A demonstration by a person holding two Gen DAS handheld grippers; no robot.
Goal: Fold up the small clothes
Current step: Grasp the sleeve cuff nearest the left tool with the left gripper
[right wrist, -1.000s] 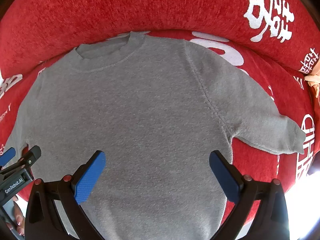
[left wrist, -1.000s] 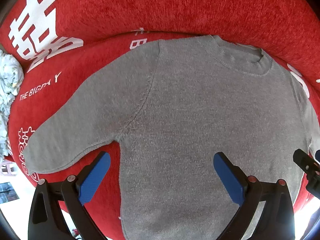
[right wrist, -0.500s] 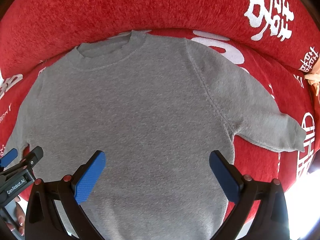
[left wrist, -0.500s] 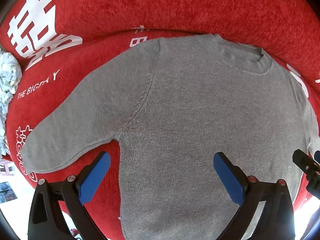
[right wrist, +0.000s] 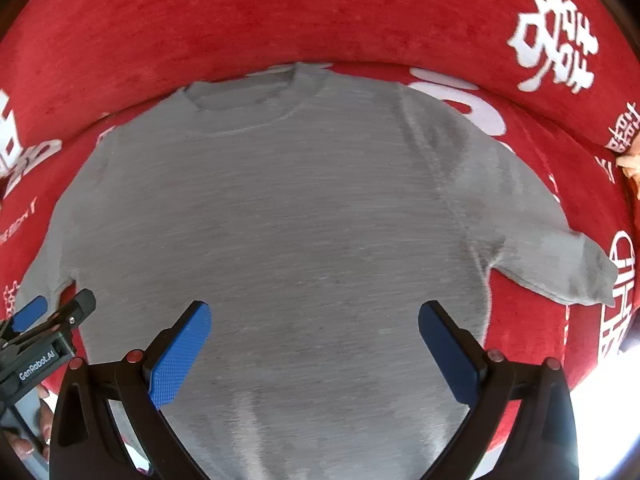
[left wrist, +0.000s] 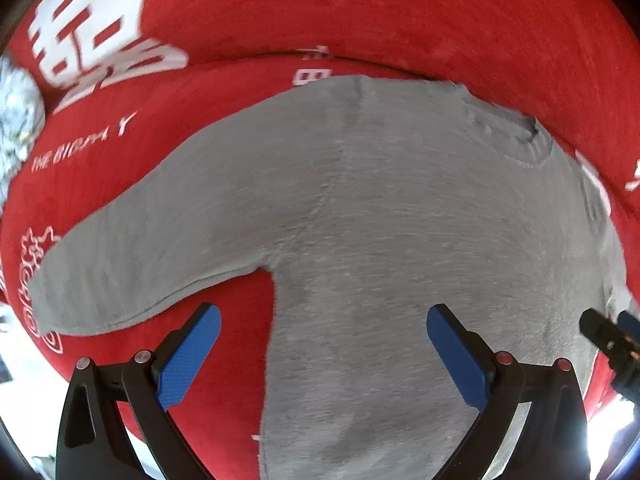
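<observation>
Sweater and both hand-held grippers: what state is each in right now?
Sweater: spread flat on the red cover, unfolded, both sleeves out to the sides.
Left hand-held gripper: open, holding nothing, above the sweater's lower left side.
Right hand-held gripper: open, holding nothing, above the sweater's lower body.

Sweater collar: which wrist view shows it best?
Right wrist view: the collar of the gray sweater sits near top centre, whole rim traceable. In the left wrist view the collar is pushed toward the right edge, smeared by motion blur.
</observation>
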